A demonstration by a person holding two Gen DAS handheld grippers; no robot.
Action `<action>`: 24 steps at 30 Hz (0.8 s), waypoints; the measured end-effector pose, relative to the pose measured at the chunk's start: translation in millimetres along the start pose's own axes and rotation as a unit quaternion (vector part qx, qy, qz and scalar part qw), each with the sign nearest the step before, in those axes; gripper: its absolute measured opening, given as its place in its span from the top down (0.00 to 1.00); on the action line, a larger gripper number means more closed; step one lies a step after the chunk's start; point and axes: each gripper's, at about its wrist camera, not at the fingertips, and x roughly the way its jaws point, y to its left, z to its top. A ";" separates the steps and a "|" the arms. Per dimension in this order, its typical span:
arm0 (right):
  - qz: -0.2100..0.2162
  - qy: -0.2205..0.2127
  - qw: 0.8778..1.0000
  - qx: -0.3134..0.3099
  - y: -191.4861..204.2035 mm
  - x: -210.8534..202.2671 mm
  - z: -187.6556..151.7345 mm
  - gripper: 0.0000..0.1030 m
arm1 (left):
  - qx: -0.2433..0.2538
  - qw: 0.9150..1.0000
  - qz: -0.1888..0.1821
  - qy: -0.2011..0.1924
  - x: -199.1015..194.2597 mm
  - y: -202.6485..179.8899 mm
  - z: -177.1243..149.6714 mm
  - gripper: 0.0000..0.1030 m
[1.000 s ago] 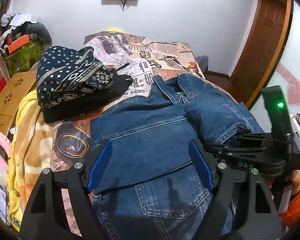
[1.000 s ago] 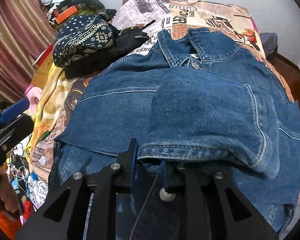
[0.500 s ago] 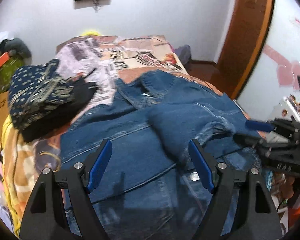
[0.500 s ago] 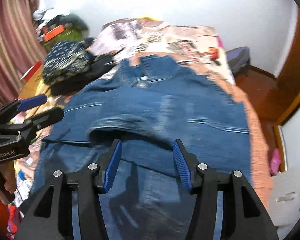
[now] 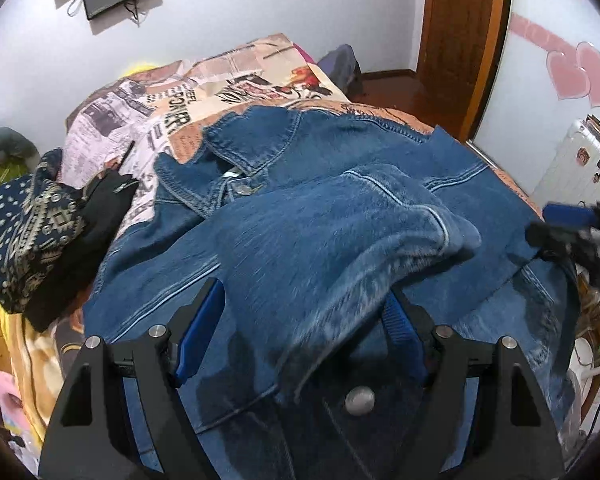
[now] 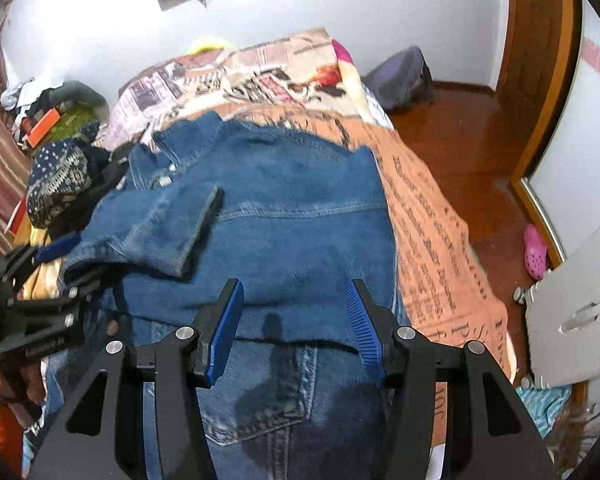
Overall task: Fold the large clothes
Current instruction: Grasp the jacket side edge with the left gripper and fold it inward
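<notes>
R gripper [image 6: 296,328] has let go of the sleeve [image 5: 340,232] it pinched 1 s ago; jaws now spread, hovering at 6 o'clock over the denim jacket [image 6: 292,208] on the bed [image 6: 432,216]. L gripper [image 5: 300,332] spread too, sleeve cuff draped between its jaws. Sleeve fold looks done; next fold likely the hem.

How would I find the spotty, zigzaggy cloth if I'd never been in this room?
Look at the bed with the newspaper-print cover. A big blue denim jacket lies spread across it. At the jacket's left, by the collar, sits the folded navy cloth, on top of something black; it is the only thing with pale dots and zigzag bands.
</notes>
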 end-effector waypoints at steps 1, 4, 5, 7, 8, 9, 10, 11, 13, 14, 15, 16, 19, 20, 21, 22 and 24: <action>-0.001 0.004 1.000 -0.002 0.5 2.6 -1.7 0.52 | -0.001 1.000 0.001 0.002 4.2 -1.0 3.5 0.24; -0.003 0.013 1.000 -0.012 2.4 7.0 -5.5 0.52 | -0.003 1.000 0.003 -0.004 8.1 -2.2 12.3 0.24; -0.004 0.014 1.000 -0.015 0.4 6.4 -7.2 0.52 | -0.003 1.000 0.002 -0.007 8.1 -2.0 15.4 0.25; -0.009 0.018 1.000 -0.020 -0.6 8.2 -8.1 0.52 | -0.004 1.000 -0.002 -0.011 6.6 0.2 22.6 0.28; -0.012 0.019 1.000 -0.022 -0.1 9.4 -7.5 0.52 | -0.008 1.000 -0.003 -0.017 4.5 3.2 25.6 0.35; -0.014 0.020 0.999 -0.024 0.5 10.1 -7.1 0.52 | -0.015 1.000 -0.004 -0.023 1.6 7.5 28.3 0.38; -0.014 0.020 0.999 -0.024 0.1 10.5 -7.2 0.52 | -0.028 0.999 -0.007 -0.034 -3.9 15.9 32.4 0.43; -0.013 0.021 0.999 -0.025 0.2 10.8 -6.8 0.52 | -0.041 0.998 -0.011 -0.041 -8.1 24.0 34.8 0.47; -0.012 0.024 0.999 -0.027 1.1 12.1 -6.8 0.52 | -0.063 0.997 -0.010 -0.054 -15.5 39.0 37.4 0.55; -0.013 0.026 0.999 -0.029 1.1 12.9 -7.2 0.52 | -0.076 0.995 -0.006 -0.061 -19.8 49.2 37.4 0.64; -0.015 0.027 0.999 -0.032 2.0 13.8 -7.3 0.52 | -0.086 0.994 -0.003 -0.063 -22.6 57.3 37.0 0.68; -0.017 0.028 0.999 -0.034 2.9 14.8 -7.5 0.52 | -0.099 0.993 -0.001 -0.065 -24.8 67.5 35.6 0.74; -0.017 0.031 0.999 -0.035 3.8 17.4 -7.8 0.52 | -0.152 0.987 -0.021 -0.057 -26.9 100.0 23.6 0.75; -0.016 0.031 0.999 -0.034 4.0 18.1 -7.3 0.52 | -0.174 0.983 -0.031 -0.049 -25.6 110.9 15.9 0.75; -0.014 0.032 0.999 -0.031 3.3 18.9 -7.0 0.51 | -0.189 0.980 -0.035 -0.043 -24.0 119.1 9.1 0.75; -0.014 0.035 0.999 -0.029 3.4 20.1 -7.0 0.51 | -0.209 0.976 -0.041 -0.036 -21.4 129.1 -1.3 0.75; -0.016 0.038 0.999 -0.028 4.4 22.6 -7.4 0.51 | -0.233 0.971 -0.048 -0.027 -17.8 140.6 -18.2 0.75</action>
